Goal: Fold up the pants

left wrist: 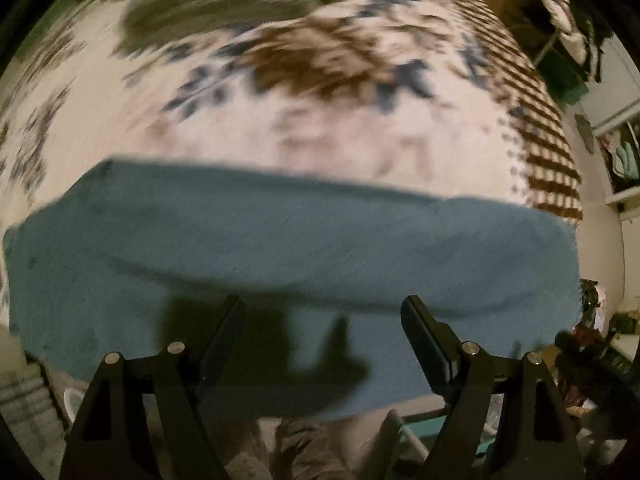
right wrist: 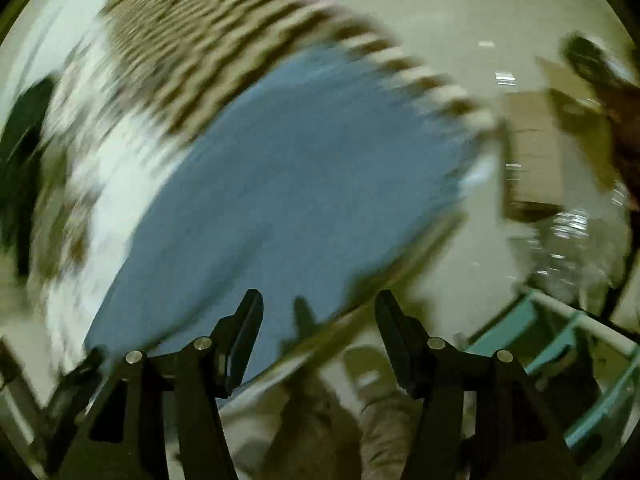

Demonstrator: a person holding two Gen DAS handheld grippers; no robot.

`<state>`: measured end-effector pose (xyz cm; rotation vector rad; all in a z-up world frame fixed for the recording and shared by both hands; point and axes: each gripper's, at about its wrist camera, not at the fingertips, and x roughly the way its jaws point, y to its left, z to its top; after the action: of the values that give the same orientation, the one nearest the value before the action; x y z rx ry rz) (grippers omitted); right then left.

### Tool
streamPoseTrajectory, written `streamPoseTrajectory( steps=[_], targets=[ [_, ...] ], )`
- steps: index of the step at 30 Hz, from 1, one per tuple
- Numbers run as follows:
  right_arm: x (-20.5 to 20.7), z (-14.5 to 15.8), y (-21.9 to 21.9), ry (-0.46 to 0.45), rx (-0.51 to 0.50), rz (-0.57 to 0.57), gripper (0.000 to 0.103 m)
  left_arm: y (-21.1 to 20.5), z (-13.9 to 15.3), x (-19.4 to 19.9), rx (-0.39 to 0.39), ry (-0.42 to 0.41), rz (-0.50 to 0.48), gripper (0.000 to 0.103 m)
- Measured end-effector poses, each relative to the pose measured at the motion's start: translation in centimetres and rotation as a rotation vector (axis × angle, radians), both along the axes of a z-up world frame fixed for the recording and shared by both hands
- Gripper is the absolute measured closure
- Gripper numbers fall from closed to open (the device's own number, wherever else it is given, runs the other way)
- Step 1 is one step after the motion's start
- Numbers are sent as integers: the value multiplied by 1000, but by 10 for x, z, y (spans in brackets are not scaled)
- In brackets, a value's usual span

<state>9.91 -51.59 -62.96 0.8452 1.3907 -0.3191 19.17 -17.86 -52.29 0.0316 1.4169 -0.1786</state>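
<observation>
The blue pants (left wrist: 304,248) lie folded flat as a wide band on a patterned bedspread (left wrist: 320,120). My left gripper (left wrist: 322,312) is open and empty, hovering just above the near edge of the pants, with its shadow on the cloth. In the right wrist view the pants (right wrist: 280,184) run diagonally across the bed, blurred by motion. My right gripper (right wrist: 318,308) is open and empty, over the near edge of the pants at the bed's edge.
The white bedspread has brown and blue flowers and a striped border (left wrist: 548,152). A dark garment (left wrist: 224,4) lies at the far side. A cardboard box (right wrist: 532,152) and a teal frame (right wrist: 560,336) stand on the floor to the right.
</observation>
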Motion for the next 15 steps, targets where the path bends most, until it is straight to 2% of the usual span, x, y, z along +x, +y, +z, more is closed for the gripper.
streamPoseTrajectory(
  steps=[1, 6, 9, 12, 15],
  targets=[
    [12, 3, 18, -15, 22, 55, 42, 18, 2, -5, 17, -1, 22, 24],
    [126, 28, 147, -126, 163, 434, 42, 121, 7, -8, 104, -12, 190, 24],
    [203, 24, 244, -163, 228, 669, 42, 186, 4, -1, 162, -27, 304, 24],
    [259, 2, 325, -121, 200, 863, 42, 240, -7, 7, 195, -13, 409, 24],
    [289, -33, 393, -6, 128, 1054, 42, 282, -19, 11, 213, 9, 471, 24]
  ],
)
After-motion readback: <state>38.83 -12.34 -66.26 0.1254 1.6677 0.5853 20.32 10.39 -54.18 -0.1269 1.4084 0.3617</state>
